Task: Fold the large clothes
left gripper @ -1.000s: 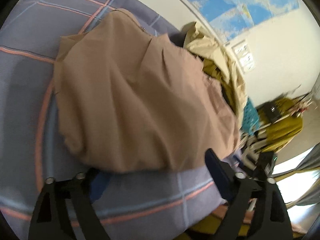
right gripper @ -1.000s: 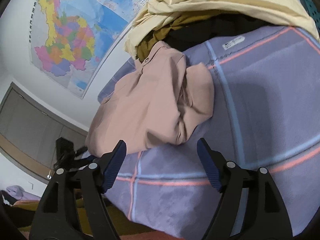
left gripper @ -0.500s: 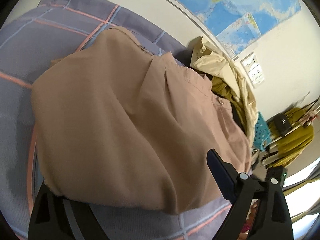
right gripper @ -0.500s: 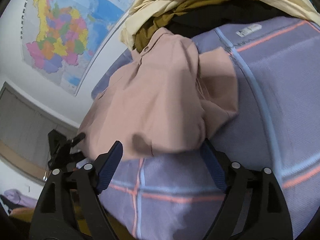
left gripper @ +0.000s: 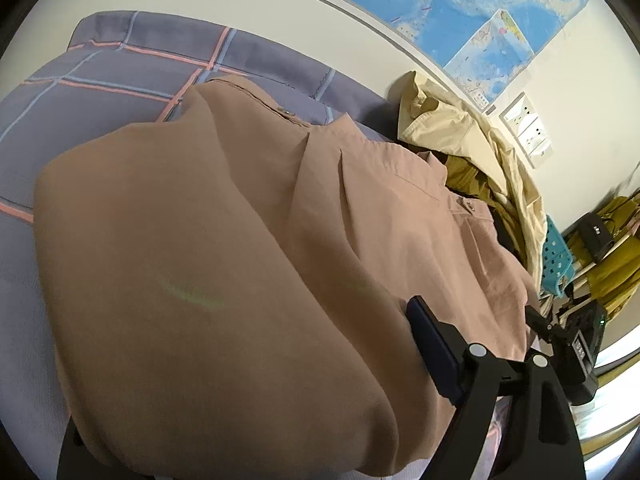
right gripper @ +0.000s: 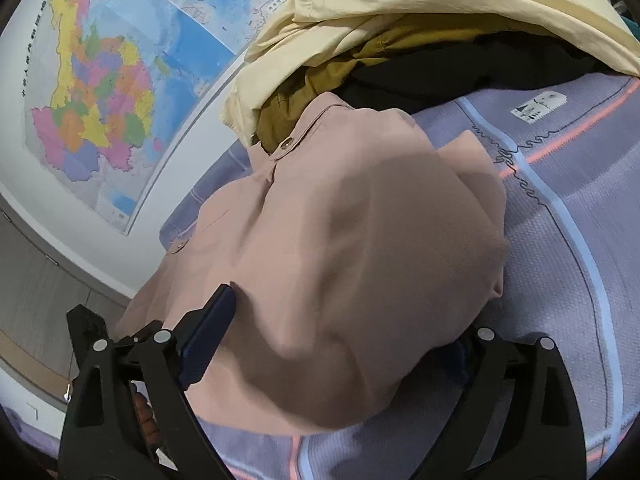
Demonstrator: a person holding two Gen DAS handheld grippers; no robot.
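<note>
A dusty-pink button shirt (left gripper: 240,264) lies folded over in a soft bundle on a purple plaid bedspread (left gripper: 104,76); it also shows in the right wrist view (right gripper: 340,248). My left gripper (left gripper: 248,392) is open, its jaws wide on either side of the bundle's near edge, the left finger hidden under the cloth. My right gripper (right gripper: 340,344) is open too, one finger (right gripper: 208,332) pressed against the shirt's left side, the other mostly covered by the cloth.
A heap of other clothes, cream (right gripper: 420,4), mustard (right gripper: 340,68) and black, lies at the bed's far end by the wall with maps (right gripper: 100,80). A teal basket (left gripper: 556,256) and a rack with clothes (left gripper: 608,256) stand beyond the bed.
Both grippers have moved forward onto the shirt bundle, so the cloth now fills the space between their open fingers and covers parts of them.
</note>
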